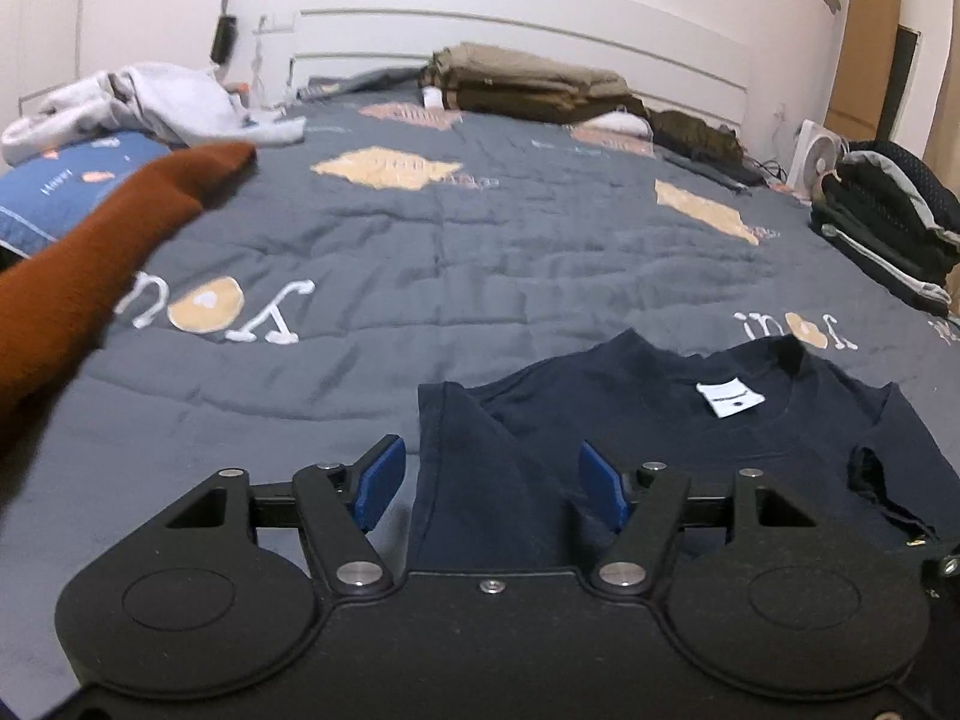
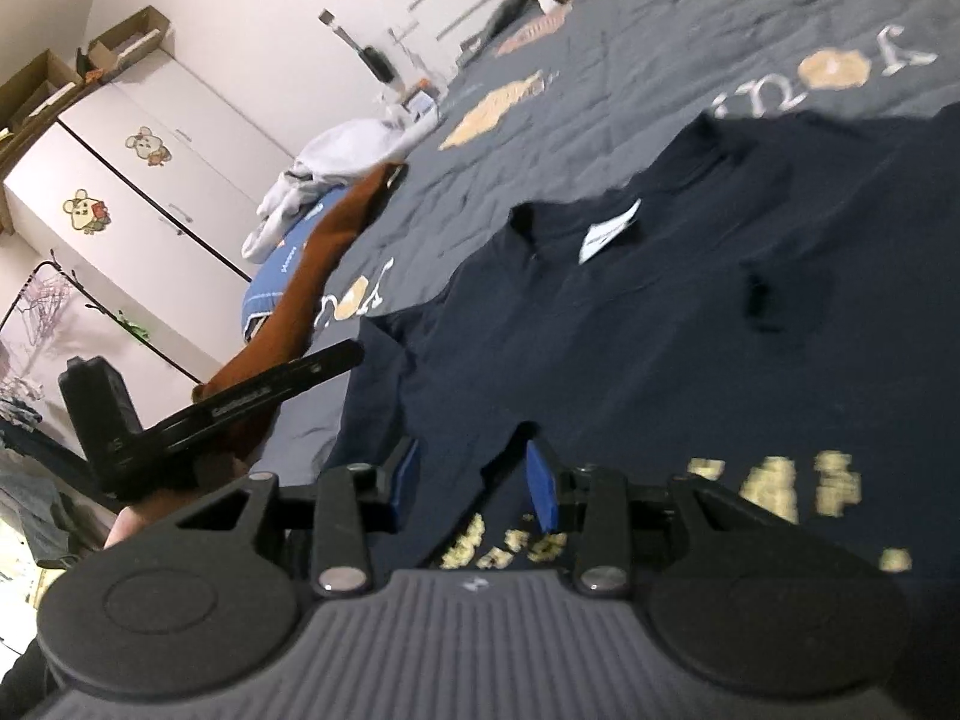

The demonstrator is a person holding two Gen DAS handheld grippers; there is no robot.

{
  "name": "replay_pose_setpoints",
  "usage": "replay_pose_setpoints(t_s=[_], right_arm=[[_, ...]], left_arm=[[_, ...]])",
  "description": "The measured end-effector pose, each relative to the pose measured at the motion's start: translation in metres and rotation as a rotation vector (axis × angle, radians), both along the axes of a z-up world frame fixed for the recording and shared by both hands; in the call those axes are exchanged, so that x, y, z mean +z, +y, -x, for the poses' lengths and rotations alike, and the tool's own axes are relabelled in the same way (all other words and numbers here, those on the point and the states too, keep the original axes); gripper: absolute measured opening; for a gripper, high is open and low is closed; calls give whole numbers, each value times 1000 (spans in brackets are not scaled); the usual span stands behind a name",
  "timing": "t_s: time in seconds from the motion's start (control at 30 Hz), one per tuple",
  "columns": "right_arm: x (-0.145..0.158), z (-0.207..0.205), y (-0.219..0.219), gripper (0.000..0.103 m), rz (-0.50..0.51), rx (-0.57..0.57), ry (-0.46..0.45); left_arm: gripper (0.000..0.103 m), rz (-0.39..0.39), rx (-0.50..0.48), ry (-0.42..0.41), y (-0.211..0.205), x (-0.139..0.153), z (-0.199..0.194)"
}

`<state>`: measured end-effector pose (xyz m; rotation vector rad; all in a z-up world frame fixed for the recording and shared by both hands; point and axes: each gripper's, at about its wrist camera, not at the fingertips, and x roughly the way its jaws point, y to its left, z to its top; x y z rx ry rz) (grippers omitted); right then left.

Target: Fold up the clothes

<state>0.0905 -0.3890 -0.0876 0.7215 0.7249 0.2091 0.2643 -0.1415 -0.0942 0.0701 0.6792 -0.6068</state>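
Observation:
A dark navy T-shirt (image 1: 690,438) lies on the grey bedspread (image 1: 420,252), its white neck label (image 1: 729,397) up and its left sleeve folded inward. My left gripper (image 1: 491,489) is open, its blue pads either side of the folded sleeve edge, low over it. In the right wrist view the same shirt (image 2: 690,324) shows yellow print near its hem. My right gripper (image 2: 473,483) is open just above the shirt's lower part, with a fold of cloth between the pads. The left gripper's black body (image 2: 240,402) shows to its left.
A rust-brown garment (image 1: 102,240) lies at the left over a blue pillow (image 1: 66,186). Grey clothes (image 1: 156,102), a folded khaki pile (image 1: 528,84) and a black jacket (image 1: 888,222) sit around the bed edges. A white wardrobe (image 2: 132,180) stands by the wall.

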Motion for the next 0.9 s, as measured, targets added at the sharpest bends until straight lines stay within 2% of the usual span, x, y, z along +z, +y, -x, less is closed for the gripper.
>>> replay_pose_setpoints(t_s=[0.1,0.2,0.27,0.33,0.43,0.47,0.5,0.53,0.57,0.63,0.7,0.77,0.8,0.83,0.87,0.9], right_arm=[[-5,-16,9,39,31,2,31],[-13,-27,13,40,46,-11,71],[-18,-31,15,41,40,-19,84],[-21,-33,17,41,45,-22,86],[-22,-35,20,40,64,-24,69],[-21,-36,21,33,70,-27,64],[-21,-37,21,18,75,-31,62],[-21,-39,21,10,78,-32,62],[-20,-40,21,5,79,-36,54],[-15,-43,23,3,80,-42,16],[-9,-48,27,1,105,-47,-24],[-4,-55,31,1,137,-51,-52],[-6,-60,33,1,163,-49,-46],[-7,-66,34,1,189,-47,-39],[-10,-70,35,2,205,-44,-25],[-14,-73,34,4,212,-39,-1]], left_arm=[[56,9,-10,37,-1,-8,-12],[56,32,-16,77,0,-14,-19],[50,45,-25,98,0,-18,-22],[30,50,-32,113,0,-20,-28],[15,80,-26,125,9,-23,-31],[13,91,-22,128,12,-24,-32],[9,106,-15,128,16,-24,-33],[8,130,-1,126,21,-24,-34],[7,160,16,125,28,-23,-35],[7,210,45,120,39,-21,-36],[7,210,71,121,45,-22,-40],[8,178,96,158,44,-26,-49],[11,173,106,175,44,-28,-52],[22,170,120,177,46,-29,-52],[29,166,136,159,48,-27,-49],[41,161,150,141,52,-24,-46]])
